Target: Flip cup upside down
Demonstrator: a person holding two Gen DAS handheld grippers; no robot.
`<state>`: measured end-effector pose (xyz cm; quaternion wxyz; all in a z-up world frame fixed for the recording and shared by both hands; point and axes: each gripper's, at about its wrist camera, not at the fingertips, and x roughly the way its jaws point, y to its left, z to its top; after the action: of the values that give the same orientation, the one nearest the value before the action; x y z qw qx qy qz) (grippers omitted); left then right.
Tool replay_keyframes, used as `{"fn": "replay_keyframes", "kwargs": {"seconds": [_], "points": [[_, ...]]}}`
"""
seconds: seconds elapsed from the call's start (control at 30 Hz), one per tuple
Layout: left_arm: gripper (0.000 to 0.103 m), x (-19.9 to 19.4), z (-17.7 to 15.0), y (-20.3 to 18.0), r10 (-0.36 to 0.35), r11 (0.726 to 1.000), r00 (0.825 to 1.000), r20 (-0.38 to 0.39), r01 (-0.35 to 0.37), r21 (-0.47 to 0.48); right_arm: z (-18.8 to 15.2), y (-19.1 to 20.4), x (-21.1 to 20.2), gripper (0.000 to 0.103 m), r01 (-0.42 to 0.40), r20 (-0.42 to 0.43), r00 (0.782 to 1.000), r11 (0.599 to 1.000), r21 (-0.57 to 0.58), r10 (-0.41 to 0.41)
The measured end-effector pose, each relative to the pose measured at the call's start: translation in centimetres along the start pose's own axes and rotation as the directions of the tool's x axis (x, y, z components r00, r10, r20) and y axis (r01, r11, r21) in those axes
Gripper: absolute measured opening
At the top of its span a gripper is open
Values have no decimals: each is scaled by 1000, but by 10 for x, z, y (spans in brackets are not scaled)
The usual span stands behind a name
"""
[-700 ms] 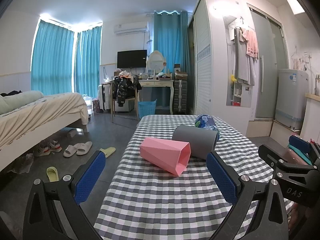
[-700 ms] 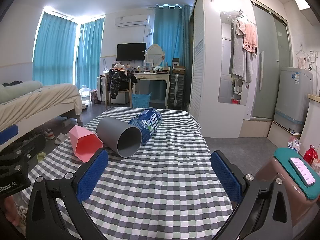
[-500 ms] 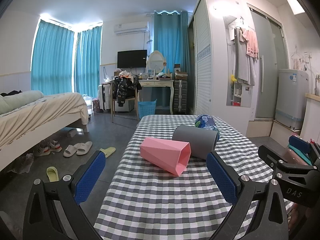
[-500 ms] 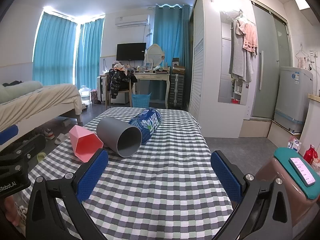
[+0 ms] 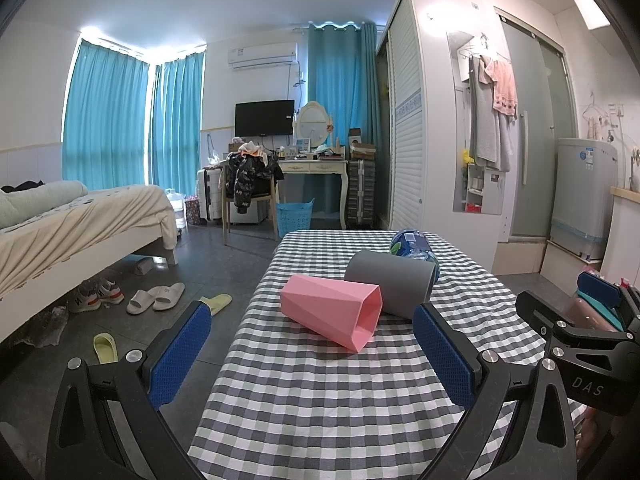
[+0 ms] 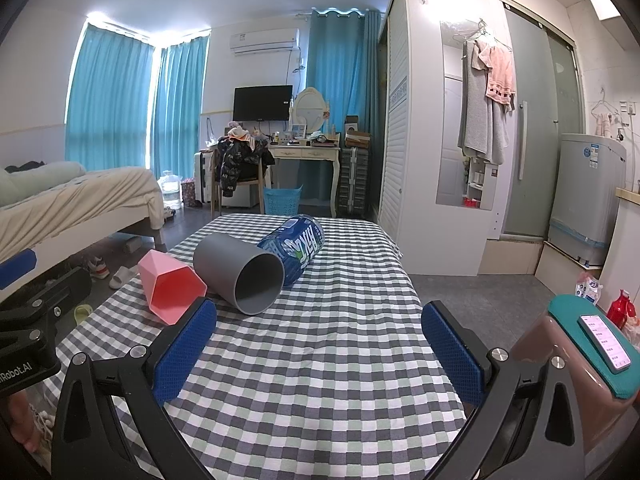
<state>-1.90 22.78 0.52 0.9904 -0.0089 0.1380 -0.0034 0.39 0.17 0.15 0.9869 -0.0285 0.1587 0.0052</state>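
Cups lie on their sides on your checkered table (image 5: 320, 392): pink cup (image 5: 332, 316) touching the grey cup (image 5: 394, 286), then a blue can (image 6: 296, 246). Your left gripper (image 5: 312, 356) and right gripper (image 6: 318, 354) hold their fingers wide, empty.

Both wrist cameras look low along the checked table (image 5: 320, 392) toward 12 o'clock, sharing the nearby pink cup (image 5: 332, 314) and grey cup (image 6: 240, 272).

Teal curtains (image 5: 106, 120), bed (image 5: 72, 216), white wardrobe (image 5: 416, 120).
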Motion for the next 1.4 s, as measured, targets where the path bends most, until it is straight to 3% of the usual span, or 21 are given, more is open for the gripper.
{"fn": "replay_keyframes", "kwargs": {"seconds": [1.4], "points": [[103, 1, 0, 0, 0, 1000, 1000, -2, 0, -1, -11, -1, 1, 103, -2, -8, 1000, 1000, 0, 2]]}}
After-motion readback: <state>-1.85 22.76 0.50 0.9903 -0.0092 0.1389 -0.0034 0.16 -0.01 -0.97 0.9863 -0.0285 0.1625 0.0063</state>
